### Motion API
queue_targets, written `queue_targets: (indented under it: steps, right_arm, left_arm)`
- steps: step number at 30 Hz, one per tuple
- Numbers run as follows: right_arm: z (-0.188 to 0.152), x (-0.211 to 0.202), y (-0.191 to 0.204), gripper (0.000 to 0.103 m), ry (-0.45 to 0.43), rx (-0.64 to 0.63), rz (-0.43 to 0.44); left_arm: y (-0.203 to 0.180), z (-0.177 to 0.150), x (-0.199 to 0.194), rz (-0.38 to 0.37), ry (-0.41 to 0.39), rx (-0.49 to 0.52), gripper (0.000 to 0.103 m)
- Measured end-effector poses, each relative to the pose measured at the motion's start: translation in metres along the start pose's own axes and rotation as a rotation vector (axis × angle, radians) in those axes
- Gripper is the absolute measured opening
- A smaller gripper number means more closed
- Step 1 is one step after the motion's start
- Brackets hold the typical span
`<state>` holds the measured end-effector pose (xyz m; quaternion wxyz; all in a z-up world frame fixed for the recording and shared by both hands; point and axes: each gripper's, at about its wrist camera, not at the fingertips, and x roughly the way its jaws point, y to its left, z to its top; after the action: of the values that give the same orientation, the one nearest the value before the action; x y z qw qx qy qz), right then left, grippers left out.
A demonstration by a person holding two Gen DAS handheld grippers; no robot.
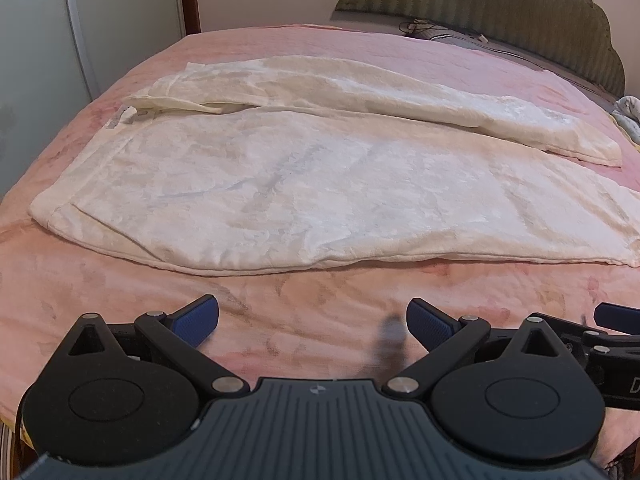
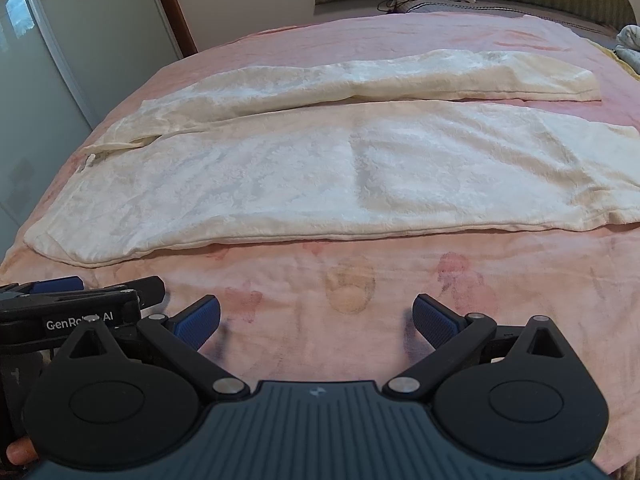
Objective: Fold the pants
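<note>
Cream white pants (image 1: 280, 184) lie flat on a pink bed cover (image 1: 120, 300), waistband to the left and both legs running right, slightly apart. They also show in the right wrist view (image 2: 320, 172). My left gripper (image 1: 313, 322) is open and empty, just above the cover, short of the pants' near edge. My right gripper (image 2: 316, 322) is open and empty, likewise short of the near leg. The right gripper's tip (image 1: 616, 316) shows at the right edge of the left wrist view; the left gripper's body (image 2: 80, 304) shows at the left of the right wrist view.
A padded green headboard (image 1: 500, 12) stands at the far right end of the bed, with a cable (image 1: 432, 28) and grey pillow before it. A wardrobe with frosted doors (image 2: 60, 60) stands to the left. A bundle of cloth (image 2: 630, 46) lies at the far right.
</note>
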<state>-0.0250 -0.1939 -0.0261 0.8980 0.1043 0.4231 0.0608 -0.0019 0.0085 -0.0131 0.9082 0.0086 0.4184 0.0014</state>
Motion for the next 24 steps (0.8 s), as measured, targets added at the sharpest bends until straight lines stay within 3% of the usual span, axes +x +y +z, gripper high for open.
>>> queue_targets:
  steps: [12,24]
  right_arm:
    - [0.002,-0.004,-0.022,0.103,-0.015,0.034,-0.031]
    - [0.001,-0.001,-0.019,0.103,-0.007,0.020,-0.018]
  left_arm:
    - [0.012,-0.001,-0.001,0.030,-0.011,-0.005,0.102]
    - [0.011,0.000,-0.003,0.040,-0.024,0.014,0.102]
